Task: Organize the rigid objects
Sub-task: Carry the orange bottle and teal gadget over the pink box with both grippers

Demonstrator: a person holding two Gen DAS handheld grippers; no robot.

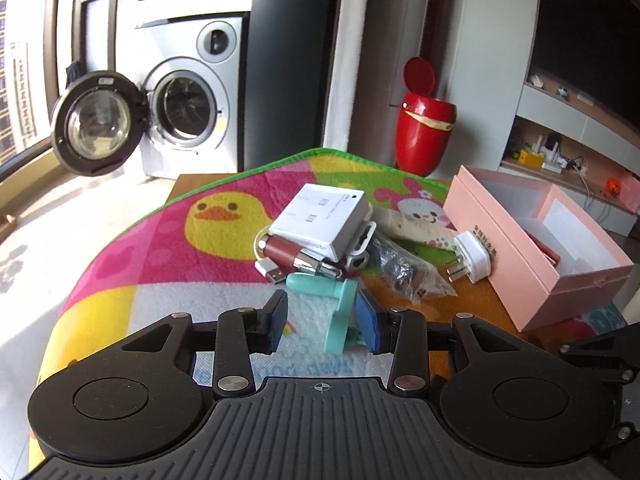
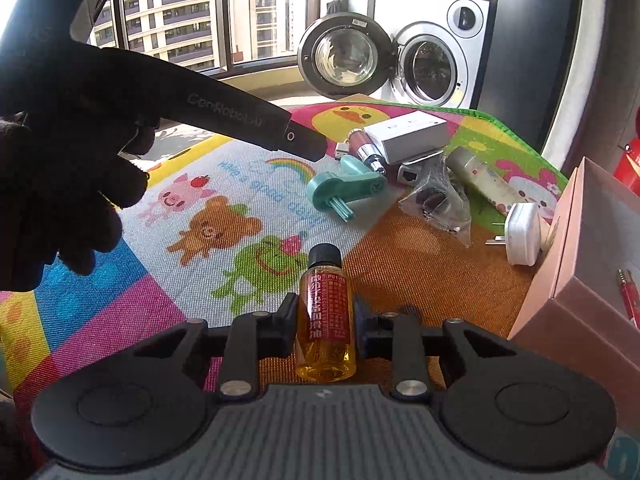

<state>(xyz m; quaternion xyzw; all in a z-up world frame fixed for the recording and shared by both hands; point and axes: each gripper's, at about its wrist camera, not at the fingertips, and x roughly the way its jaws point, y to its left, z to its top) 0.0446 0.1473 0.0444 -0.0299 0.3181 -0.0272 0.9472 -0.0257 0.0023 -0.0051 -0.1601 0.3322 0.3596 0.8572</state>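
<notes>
My left gripper [image 1: 322,322] is open around a teal plastic crank-shaped piece [image 1: 340,312], which lies on the mat [image 2: 344,194] near the right pad; the jaws stand apart and do not clamp it. My right gripper [image 2: 326,320] is shut on a small amber oil bottle [image 2: 326,320] with a red label and black cap, held over the mat. A pile lies beyond: white box [image 1: 320,216], dark red flash drive [image 1: 288,252], plastic bag [image 1: 400,268], cream tube [image 2: 486,182], white plug [image 1: 474,256].
An open pink box [image 1: 532,264] stands at the right, with a red item inside [image 2: 628,292]. The colourful cartoon mat [image 1: 168,240] covers the table. A red bin [image 1: 424,136] and a washing machine [image 1: 188,108] with its door open stand behind. The left gripper body [image 2: 240,120] crosses the right wrist view.
</notes>
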